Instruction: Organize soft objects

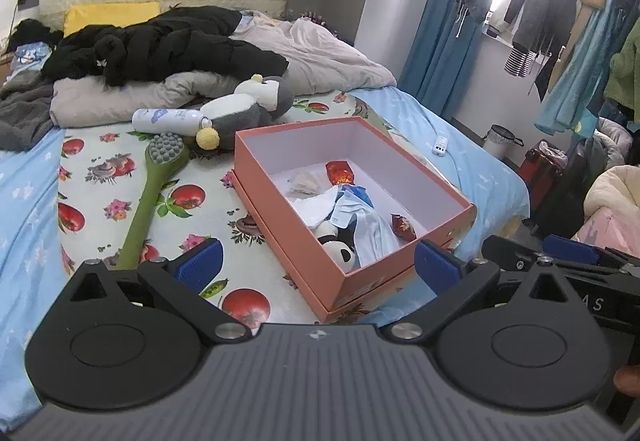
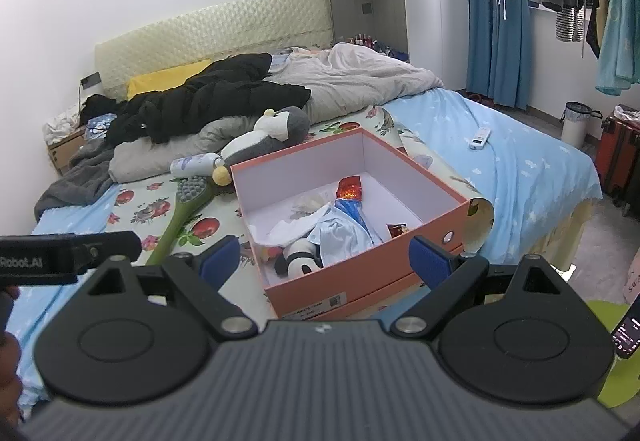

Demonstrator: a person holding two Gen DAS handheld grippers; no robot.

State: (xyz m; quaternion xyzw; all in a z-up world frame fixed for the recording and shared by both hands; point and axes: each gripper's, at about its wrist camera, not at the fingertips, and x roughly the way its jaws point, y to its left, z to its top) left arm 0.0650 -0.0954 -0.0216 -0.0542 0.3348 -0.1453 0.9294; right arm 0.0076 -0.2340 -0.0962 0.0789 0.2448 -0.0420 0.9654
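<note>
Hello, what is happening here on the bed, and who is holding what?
A person is sorting soft things into an orange box on the bed. A panda toy and light cloths already lie inside. The left hand-held gripper and the right hand-held gripper are both open and empty, in front of the box. A penguin toy lies outside, behind the box.

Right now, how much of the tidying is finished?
Partly done: a panda plush and light blue cloth already lie in the orange box. Nothing is in hand; the left gripper and right gripper are open and empty. The penguin plush is still on the bed.
</note>
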